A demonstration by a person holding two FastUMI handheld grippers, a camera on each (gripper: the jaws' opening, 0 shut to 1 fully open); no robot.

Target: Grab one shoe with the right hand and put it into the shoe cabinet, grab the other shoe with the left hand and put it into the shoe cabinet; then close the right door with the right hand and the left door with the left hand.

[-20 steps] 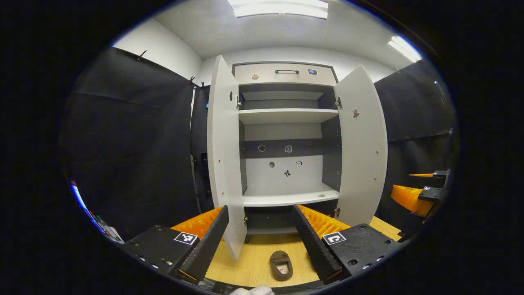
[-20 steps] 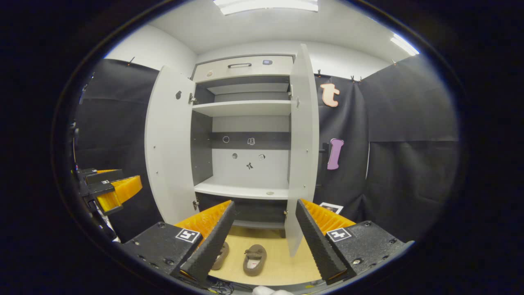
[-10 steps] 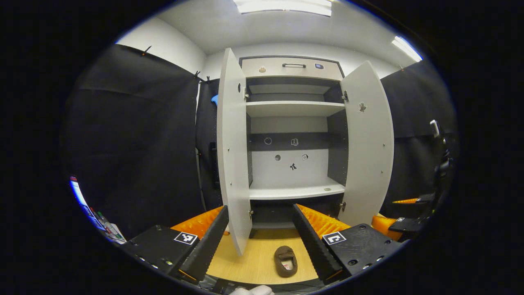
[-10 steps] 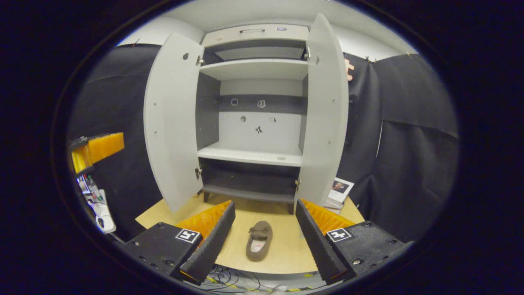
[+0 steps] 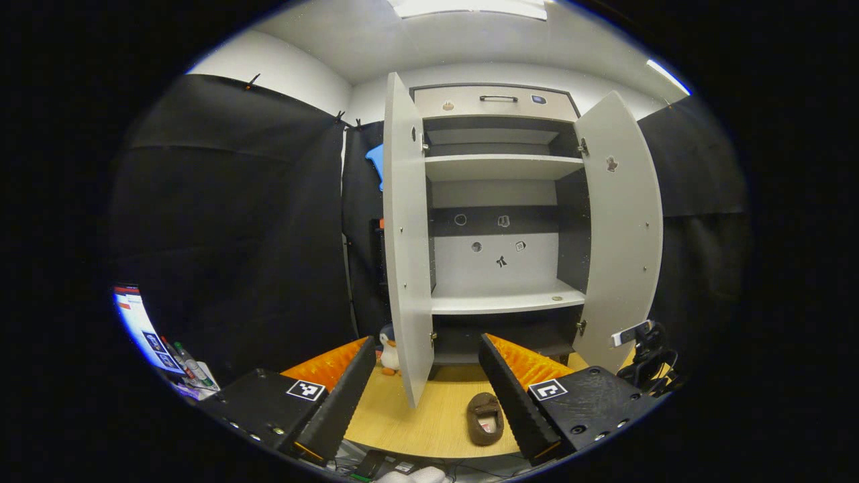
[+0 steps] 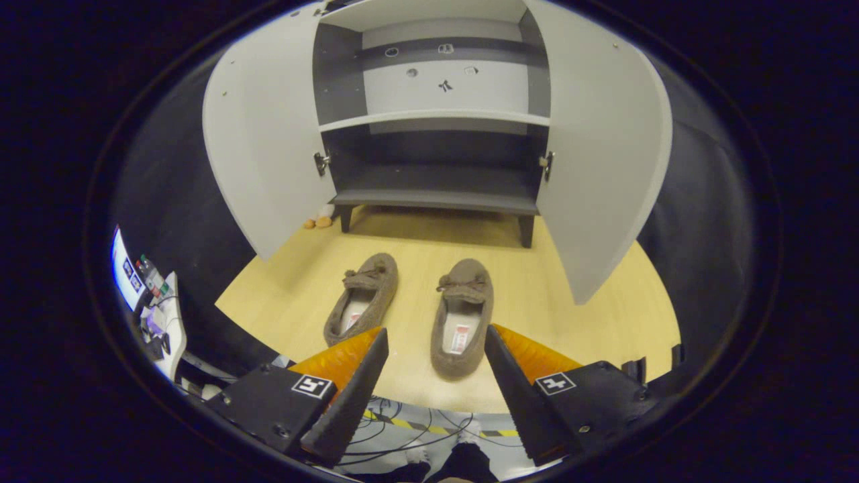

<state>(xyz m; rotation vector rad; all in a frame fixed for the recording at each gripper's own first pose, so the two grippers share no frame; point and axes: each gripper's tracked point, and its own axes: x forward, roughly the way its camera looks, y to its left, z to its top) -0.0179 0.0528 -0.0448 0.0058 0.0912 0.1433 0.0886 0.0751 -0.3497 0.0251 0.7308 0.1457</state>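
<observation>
Two brown slippers lie side by side on the wooden floor board, toes toward the shoe cabinet. In the right gripper view the right slipper sits just beyond my open right gripper, its heel between the fingers' lines; the left slipper is beside it. The cabinet's left door and right door both stand open, and its shelves are bare. In the left gripper view my left gripper is open and held higher, facing the cabinet, with one slipper below it.
A small penguin toy stands on the floor by the left door. A screen and bottles sit low at the left. Cables run under the board's front edge. A black device shows beside the right door.
My right gripper has tilted down and come lower toward the slippers, so both now lie just ahead of it. The left gripper has drifted left; the cabinet sits further right in its view.
</observation>
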